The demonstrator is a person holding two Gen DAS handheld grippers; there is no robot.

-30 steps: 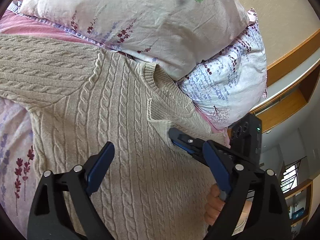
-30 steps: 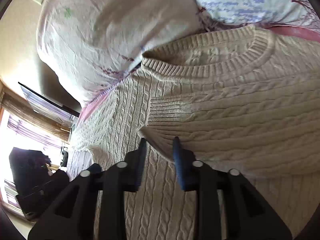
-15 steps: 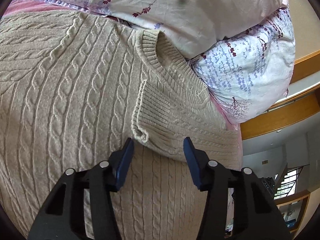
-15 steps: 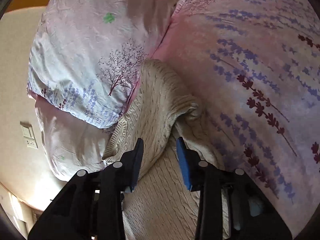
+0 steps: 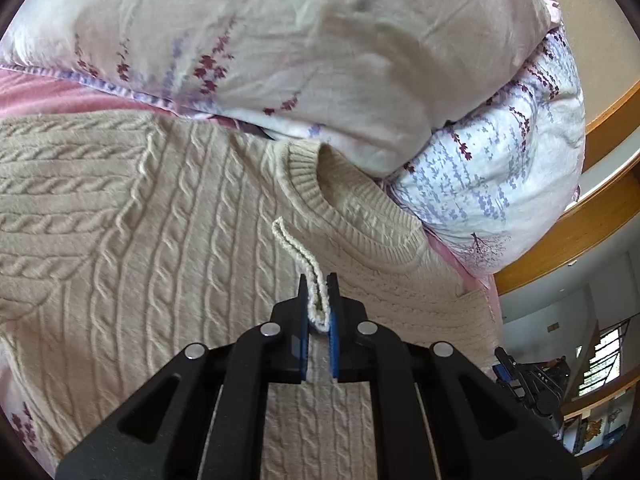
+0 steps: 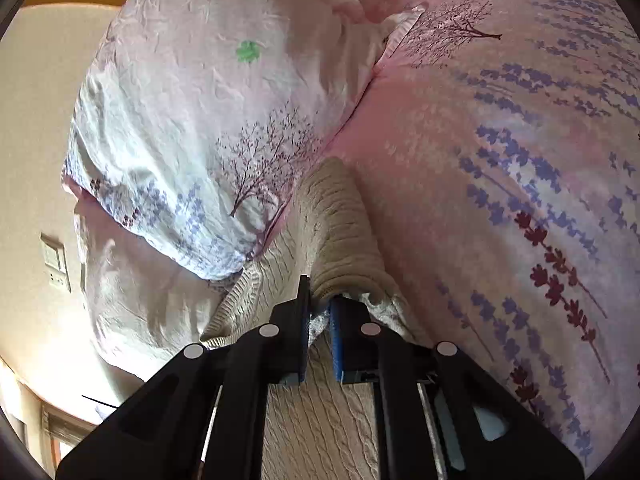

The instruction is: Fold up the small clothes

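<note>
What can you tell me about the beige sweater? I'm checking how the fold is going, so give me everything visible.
The sweater is a beige cable-knit pullover with a ribbed round collar, lying spread flat on a floral bedsheet, its neck end against the pillows. One sleeve is folded across the chest. The left gripper is shut on that sleeve's ribbed cuff edge, lifting it into a thin ridge. The right gripper is shut on a bunched ribbed fold at the sweater's edge beside the sheet.
</note>
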